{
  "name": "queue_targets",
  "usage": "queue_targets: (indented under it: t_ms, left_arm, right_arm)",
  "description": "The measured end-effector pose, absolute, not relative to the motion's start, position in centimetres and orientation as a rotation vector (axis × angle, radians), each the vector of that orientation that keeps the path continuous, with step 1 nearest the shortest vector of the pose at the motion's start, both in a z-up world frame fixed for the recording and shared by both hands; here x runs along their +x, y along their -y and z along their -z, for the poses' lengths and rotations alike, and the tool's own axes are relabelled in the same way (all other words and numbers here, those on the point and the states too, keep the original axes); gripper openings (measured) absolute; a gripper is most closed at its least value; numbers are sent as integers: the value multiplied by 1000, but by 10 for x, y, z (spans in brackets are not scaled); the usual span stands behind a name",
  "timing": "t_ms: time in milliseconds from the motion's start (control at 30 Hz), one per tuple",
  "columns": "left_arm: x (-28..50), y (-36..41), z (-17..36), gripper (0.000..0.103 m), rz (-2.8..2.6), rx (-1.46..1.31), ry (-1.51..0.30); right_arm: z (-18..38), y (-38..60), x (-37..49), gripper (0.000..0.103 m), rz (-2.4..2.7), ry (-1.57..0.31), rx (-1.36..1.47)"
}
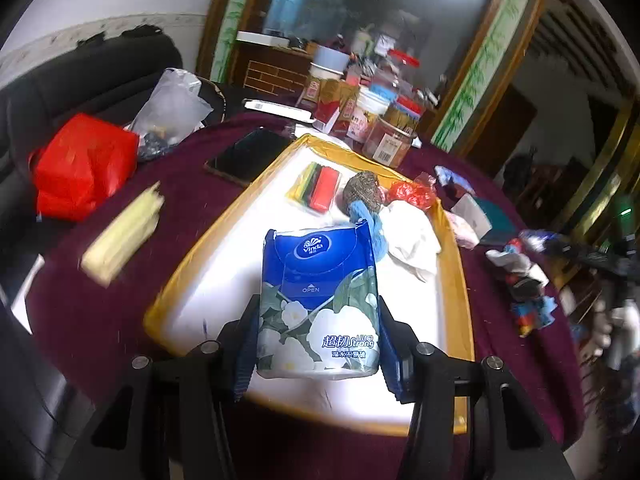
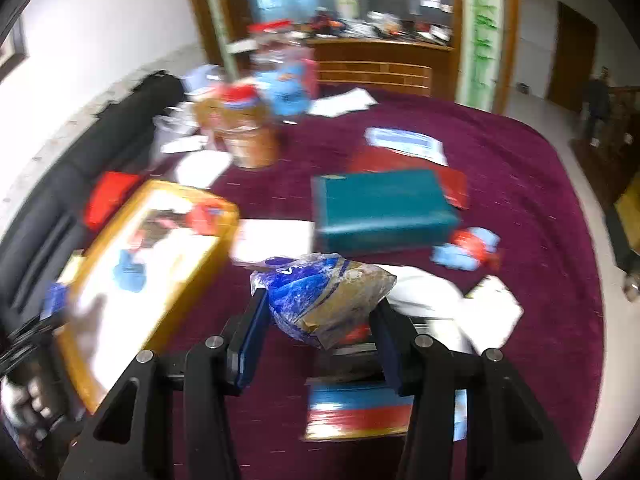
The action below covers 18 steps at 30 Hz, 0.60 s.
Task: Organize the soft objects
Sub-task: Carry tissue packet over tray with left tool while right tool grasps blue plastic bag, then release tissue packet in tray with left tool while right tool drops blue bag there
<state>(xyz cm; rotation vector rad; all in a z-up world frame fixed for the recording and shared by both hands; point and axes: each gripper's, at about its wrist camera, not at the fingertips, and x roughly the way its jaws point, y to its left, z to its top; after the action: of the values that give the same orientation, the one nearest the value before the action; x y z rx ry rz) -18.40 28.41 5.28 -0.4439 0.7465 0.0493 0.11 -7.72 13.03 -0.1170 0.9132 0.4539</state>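
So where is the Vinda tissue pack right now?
In the left wrist view, the Vinda tissue pack is clamped in the left gripper, above the near end of the yellow-rimmed tray.

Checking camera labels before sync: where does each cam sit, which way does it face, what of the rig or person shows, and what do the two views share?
Left wrist: on the left gripper, looking down along its fingers at the Vinda tissue pack clamped between them, over the yellow-rimmed tray.
Right wrist: on the right gripper, facing down and forward over the maroon tablecloth; a crumpled blue plastic pack between its fingers; view blurred; gloved hand at lower left.
Shared: tray, tablecloth, teal box.
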Motion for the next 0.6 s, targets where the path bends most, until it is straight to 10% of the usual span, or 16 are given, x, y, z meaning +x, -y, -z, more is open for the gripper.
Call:
queue_targets:
  t_ms: [600]
  left_arm:
    - [-57,-302,-26,73,-154,-361,-989]
  right_arm:
    - [-71,-103,-48,49,-734,-1027,-226]
